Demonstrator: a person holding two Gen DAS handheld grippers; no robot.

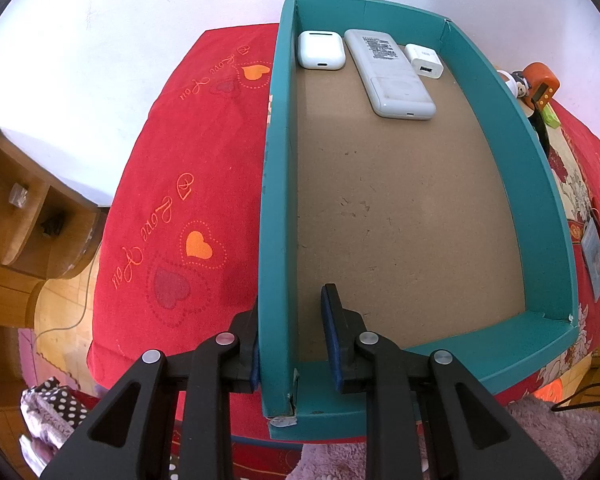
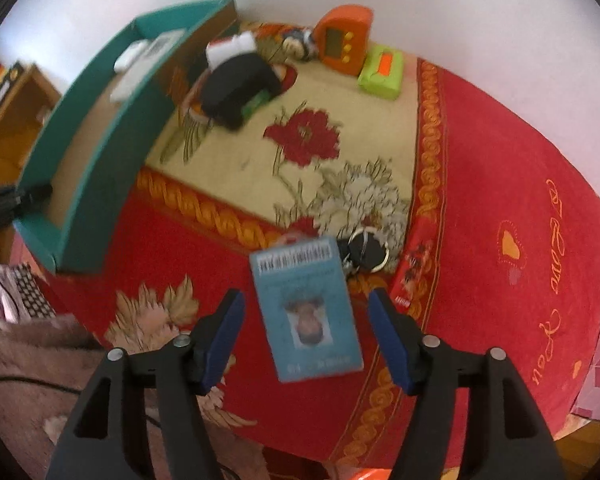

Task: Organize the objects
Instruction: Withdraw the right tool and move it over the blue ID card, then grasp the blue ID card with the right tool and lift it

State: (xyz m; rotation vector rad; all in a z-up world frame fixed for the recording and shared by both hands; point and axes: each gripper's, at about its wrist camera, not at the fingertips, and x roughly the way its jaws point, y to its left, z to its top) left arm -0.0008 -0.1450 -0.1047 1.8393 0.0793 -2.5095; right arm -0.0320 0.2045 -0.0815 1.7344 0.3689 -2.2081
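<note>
Here the left gripper (image 1: 294, 344) is clamped on the near left wall of a teal box (image 1: 274, 200) that sits on a bed covered with a red blanket (image 1: 172, 184). One finger is outside the wall, the other inside, and the pads press on the cardboard. At the far end of the box lie three white things in a row: an earbud case (image 1: 321, 49), a long remote control (image 1: 390, 74) and a small charger (image 1: 424, 60). The rest of the brown floor of the box is bare.

The right gripper (image 2: 306, 336) hangs over the bed with its jaws spread wide, pointing steeply down. A pale blue card (image 2: 306, 312) with a barcode and a small photo lies flat on the blanket between the two blue pads, and neither pad touches it. Just beyond the card lies a bunch of keys on a ring (image 2: 366, 254). Farther back, near the wall, stand an orange clock (image 2: 342, 38) and a green packet (image 2: 382, 72), with a black and white bundle (image 2: 236, 76) beside the box; this view is blurred.
</note>
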